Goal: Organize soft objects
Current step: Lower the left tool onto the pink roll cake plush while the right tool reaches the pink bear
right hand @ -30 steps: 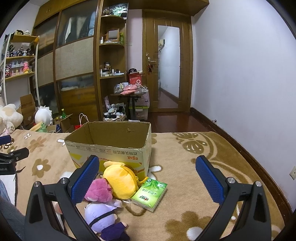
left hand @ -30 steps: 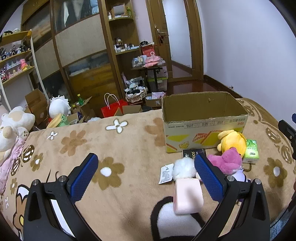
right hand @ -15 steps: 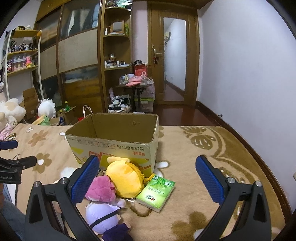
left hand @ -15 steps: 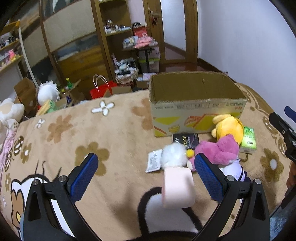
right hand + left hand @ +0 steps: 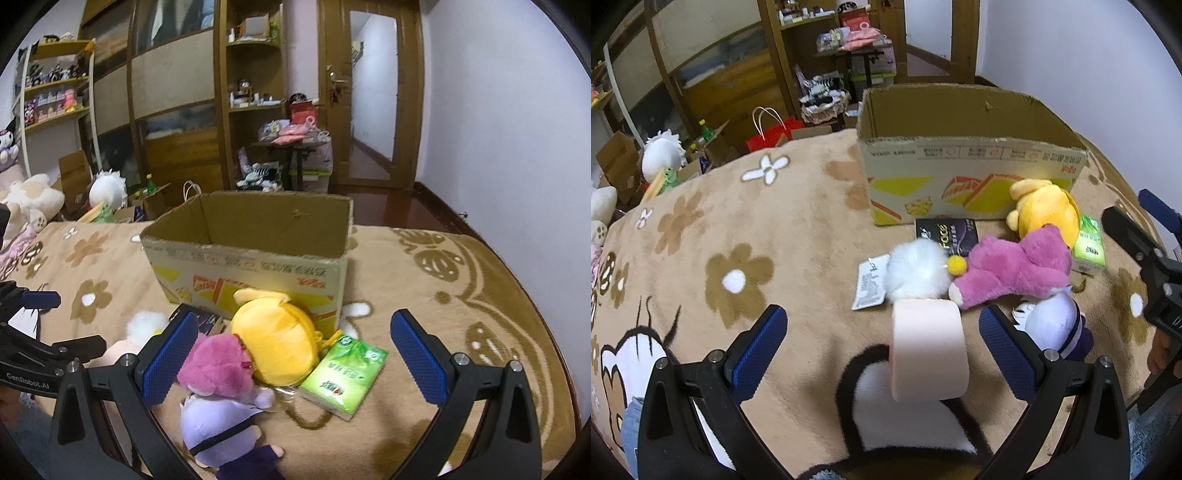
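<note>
An open cardboard box (image 5: 971, 162) (image 5: 251, 254) stands on the flower-patterned blanket. In front of it lie a yellow plush (image 5: 1043, 212) (image 5: 277, 339), a pink plush (image 5: 1015, 269) (image 5: 218, 365), a white fluffy ball (image 5: 918, 269) (image 5: 146, 326), a pale pink soft block (image 5: 929, 352) and a lilac plush (image 5: 1056, 325) (image 5: 225, 424). My left gripper (image 5: 882, 347) is open, low over the blanket, with the pink block between its fingers but untouched. My right gripper (image 5: 288, 354) is open above the yellow and pink plushes.
A green tissue pack (image 5: 343, 373) (image 5: 1089, 242) lies right of the yellow plush. A black packet (image 5: 945, 232) and a white tag (image 5: 870, 282) rest on the blanket. Beyond the blanket's edge are shelves, a red bag (image 5: 768, 136), boxes and plush toys (image 5: 33, 199).
My left gripper has tilted down and come closer to the pink block and white ball. My right gripper has moved forward and lower toward the plushes and the box.
</note>
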### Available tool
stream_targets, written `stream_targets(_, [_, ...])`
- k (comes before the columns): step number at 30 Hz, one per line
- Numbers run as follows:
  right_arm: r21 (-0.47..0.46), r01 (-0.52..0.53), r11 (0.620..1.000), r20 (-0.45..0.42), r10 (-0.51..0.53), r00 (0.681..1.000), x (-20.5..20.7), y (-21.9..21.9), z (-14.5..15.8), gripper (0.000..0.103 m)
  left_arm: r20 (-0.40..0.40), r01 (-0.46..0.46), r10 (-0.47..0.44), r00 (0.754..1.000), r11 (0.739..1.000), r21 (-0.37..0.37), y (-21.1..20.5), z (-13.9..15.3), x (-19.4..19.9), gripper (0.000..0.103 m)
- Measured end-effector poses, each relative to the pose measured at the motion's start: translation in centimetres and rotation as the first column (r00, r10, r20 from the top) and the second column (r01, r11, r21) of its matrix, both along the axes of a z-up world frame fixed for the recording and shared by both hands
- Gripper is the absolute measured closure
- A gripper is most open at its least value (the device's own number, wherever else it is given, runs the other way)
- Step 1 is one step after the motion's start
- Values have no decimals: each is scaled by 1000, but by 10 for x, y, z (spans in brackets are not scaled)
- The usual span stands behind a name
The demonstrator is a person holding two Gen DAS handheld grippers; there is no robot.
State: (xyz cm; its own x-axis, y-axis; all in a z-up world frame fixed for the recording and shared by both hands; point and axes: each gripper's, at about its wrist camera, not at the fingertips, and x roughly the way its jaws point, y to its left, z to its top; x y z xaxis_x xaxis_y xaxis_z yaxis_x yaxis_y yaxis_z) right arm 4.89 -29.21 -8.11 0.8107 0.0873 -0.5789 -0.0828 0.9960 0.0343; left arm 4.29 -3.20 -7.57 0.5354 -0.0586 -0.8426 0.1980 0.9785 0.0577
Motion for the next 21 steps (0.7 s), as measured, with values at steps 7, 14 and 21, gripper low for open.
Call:
stream_targets(7, [4,-41,999,-66,41,997,11,15,-16,0,-57,10,-10,998,1000,1,-4,-12,5,0])
stream_targets(14, [38,-42,998,-124,47,991,19,18,-29,0,-115,6,-5,993,1000,9,-6,-23,11,0])
stream_targets(21, [85,-35,996,-191,51,980,25,18,-42,0,-164,9,-3,986,999,31,-9,-38,15,0])
